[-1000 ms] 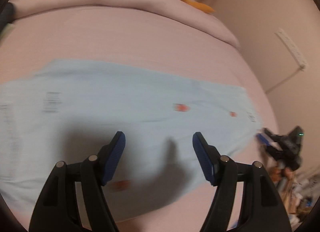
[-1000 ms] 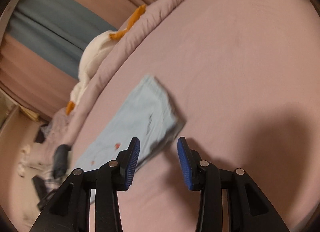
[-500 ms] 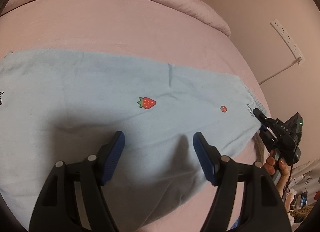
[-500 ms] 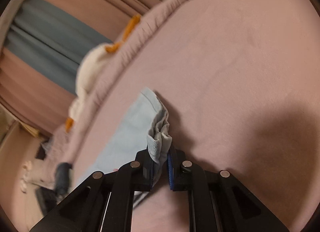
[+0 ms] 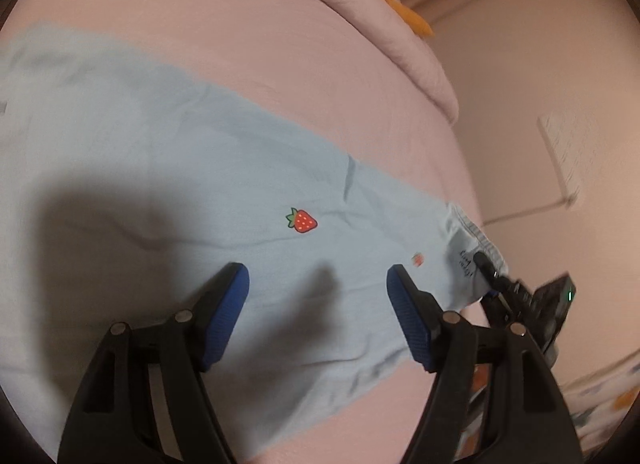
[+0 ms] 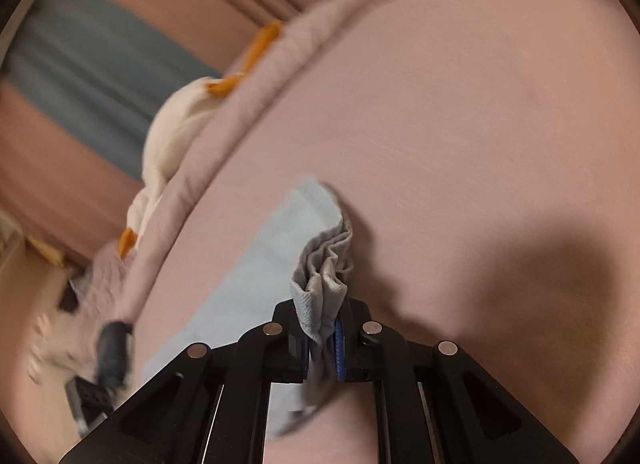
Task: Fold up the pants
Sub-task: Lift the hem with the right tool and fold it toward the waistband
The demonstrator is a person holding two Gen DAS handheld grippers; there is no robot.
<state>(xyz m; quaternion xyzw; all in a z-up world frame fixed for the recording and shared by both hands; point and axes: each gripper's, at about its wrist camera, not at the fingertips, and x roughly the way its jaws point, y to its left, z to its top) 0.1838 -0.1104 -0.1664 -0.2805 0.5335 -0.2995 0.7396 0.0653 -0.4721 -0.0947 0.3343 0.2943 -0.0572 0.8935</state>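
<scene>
Light blue pants [image 5: 168, 184] with small strawberry prints lie flat across the pink bed [image 5: 248, 44]. My left gripper [image 5: 318, 284] hovers open just above the fabric, blue pads wide apart with nothing between them. At the right edge of the left wrist view, my right gripper [image 5: 490, 270] bites the gathered waistband end. In the right wrist view the right gripper [image 6: 322, 338] is shut on the bunched waistband [image 6: 324, 264], which is lifted a little off the sheet while the rest of the pants [image 6: 256, 264] trails away to the left.
A rolled pink duvet [image 5: 380, 8] runs along the bed's far side with a white and orange plush toy [image 6: 180, 120] on it. A power strip [image 5: 560, 156] hangs on the wall to the right. Clutter lies off the bed's left side [image 6: 96, 348].
My right gripper closed on the waistband end and raised it slightly. My left gripper sank toward the pants and rolled, staying open.
</scene>
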